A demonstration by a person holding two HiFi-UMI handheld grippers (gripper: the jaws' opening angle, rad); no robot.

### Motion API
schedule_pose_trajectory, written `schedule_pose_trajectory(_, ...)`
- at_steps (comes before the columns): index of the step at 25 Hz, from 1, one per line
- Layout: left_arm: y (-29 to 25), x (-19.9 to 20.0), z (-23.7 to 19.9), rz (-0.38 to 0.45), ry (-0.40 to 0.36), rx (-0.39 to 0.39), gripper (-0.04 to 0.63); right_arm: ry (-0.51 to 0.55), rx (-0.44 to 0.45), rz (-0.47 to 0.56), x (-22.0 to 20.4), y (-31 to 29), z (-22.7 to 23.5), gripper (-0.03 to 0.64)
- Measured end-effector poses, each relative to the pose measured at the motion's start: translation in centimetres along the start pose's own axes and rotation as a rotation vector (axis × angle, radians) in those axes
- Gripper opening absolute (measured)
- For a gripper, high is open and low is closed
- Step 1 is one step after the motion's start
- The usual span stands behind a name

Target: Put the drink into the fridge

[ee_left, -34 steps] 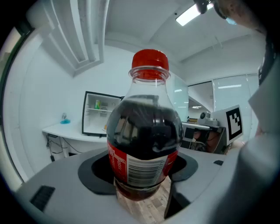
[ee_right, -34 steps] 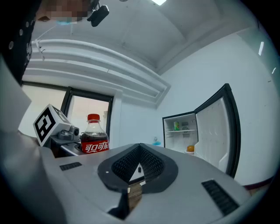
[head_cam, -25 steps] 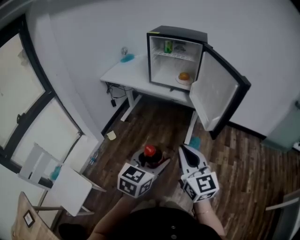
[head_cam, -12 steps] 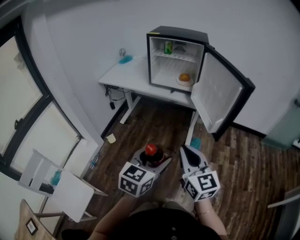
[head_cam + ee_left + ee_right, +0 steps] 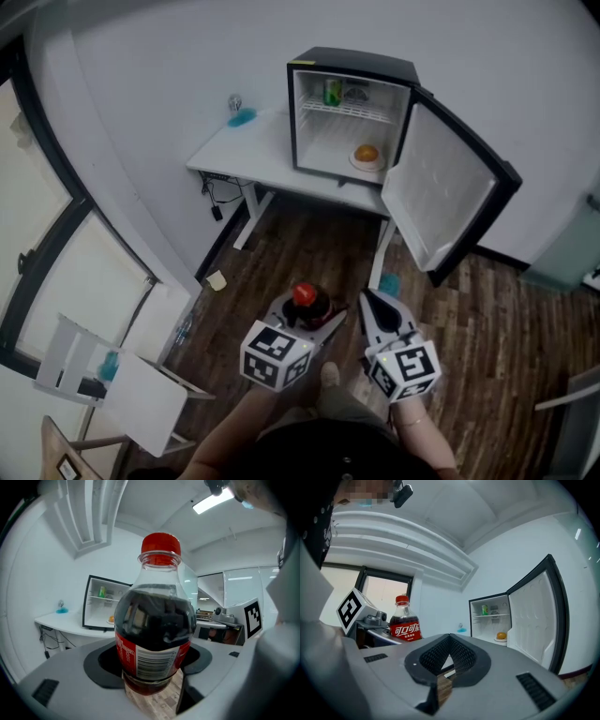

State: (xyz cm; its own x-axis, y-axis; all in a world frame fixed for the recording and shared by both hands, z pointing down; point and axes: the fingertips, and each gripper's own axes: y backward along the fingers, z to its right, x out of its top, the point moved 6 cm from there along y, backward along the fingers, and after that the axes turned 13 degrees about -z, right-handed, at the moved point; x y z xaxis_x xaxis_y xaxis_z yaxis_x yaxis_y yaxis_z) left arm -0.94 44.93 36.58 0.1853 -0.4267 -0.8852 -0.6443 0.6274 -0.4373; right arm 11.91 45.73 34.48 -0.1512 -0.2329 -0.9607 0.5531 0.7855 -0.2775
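Carrying the drink toward the open fridge

The left gripper (image 5: 307, 317) is clenching the drink bottle (image 5: 302, 296) upright by its lower body, while the right gripper (image 5: 371, 302) is travelling beside it, jaws pressed together on nothing. The person is stepping forward, so the fridge (image 5: 356, 64), door (image 5: 441, 187) hanging wide, is drawing slightly nearer but remains well apart.

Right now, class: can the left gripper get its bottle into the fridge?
Probably not yet: the left gripper, shut on the bottle, is well short of the fridge. The door stands open, though.
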Motion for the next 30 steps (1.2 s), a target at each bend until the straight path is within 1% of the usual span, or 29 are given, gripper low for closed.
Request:
schedule_pose_trajectory(6,-2.6,1.2,-3.0,0.010,0.007,-0.003,0.319,-0.024,0.006,0.023,0.9,-4.0,3.2,0.009)
schedule_pose_trajectory(9,-4.4,2.3,-5.2,0.007,0.005,0.011,0.319,-0.018,0.022,0.029,1.6,-6.9,5.0,0.008)
schedule_pose_trajectory(13,-6.8,3.8,-8.3,0.003,0.008,0.040,0.319,-0.028,0.053,0.009,2.1,-11.2,7.5,0.008)
schedule_pose_trajectory(19,-11.0,6.9,-12.5,0.005,0.013,0.067,0.319,-0.028,0.084,0.014,4.4,-16.3,11.5,0.008)
schedule_pose_trajectory(24,-14.8,9.3,-15.0,0.003,0.004,0.077,0.319,0.007,0.105,0.016,5.9,-20.0,14.4,0.009)
schedule_pose_trajectory(28,-17.4,10.8,-16.7,0.010,-0.018,0.097,0.319,0.025,0.111,0.015,6.4,-22.6,16.7,0.009)
schedule_pose_trajectory(30,-18.4,11.4,-17.3,0.010,-0.015,0.097,0.319,0.033,0.115,0.011,6.5,-23.7,17.5,0.008)
